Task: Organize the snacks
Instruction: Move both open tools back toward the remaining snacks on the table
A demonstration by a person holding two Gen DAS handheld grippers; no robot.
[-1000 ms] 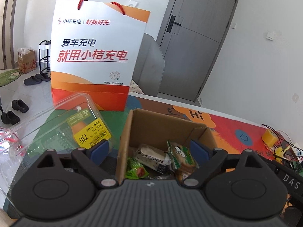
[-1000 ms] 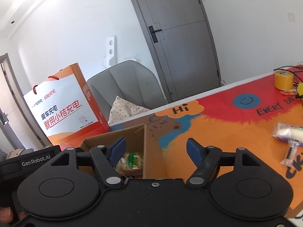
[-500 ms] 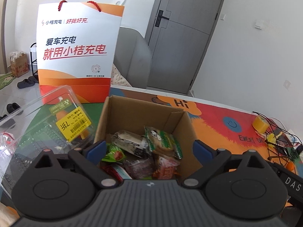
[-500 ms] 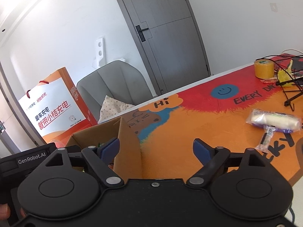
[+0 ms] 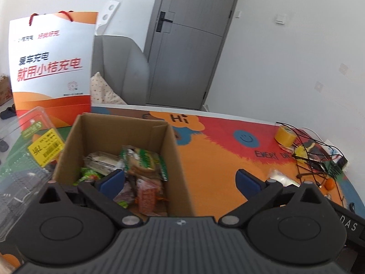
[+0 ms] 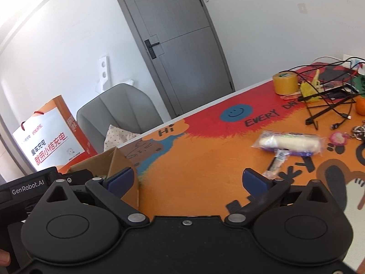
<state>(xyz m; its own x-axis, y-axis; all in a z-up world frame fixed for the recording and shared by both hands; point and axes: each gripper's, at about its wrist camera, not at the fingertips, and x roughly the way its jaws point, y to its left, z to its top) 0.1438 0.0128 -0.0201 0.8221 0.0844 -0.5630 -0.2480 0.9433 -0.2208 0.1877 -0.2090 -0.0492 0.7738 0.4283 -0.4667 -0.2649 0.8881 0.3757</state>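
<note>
An open cardboard box [image 5: 173, 159] on the colourful mat holds several wrapped snacks [image 5: 141, 159]. My left gripper [image 5: 180, 180] is open and empty above the box's right wall. In the right wrist view the box [image 6: 118, 159] shows at the left. A white roll snack in clear wrap [image 6: 289, 143] and a small sachet [image 6: 277, 163] lie on the mat to the right. My right gripper [image 6: 187, 180] is open and empty over bare mat between the box and these snacks.
A clear plastic clamshell [image 5: 27, 159] lies left of the box, with a tall paper bag [image 5: 50, 68] behind. A yellow tape roll [image 6: 285, 82], cables [image 6: 328, 105], a small orange [image 6: 360, 106] and a keychain [image 6: 337, 138] crowd the right end. A grey chair [image 5: 118, 68] stands behind the table.
Both grippers have swung to the right. The box has slid left in both views, and the roll snack has come nearer to the right gripper. Both stay open.
</note>
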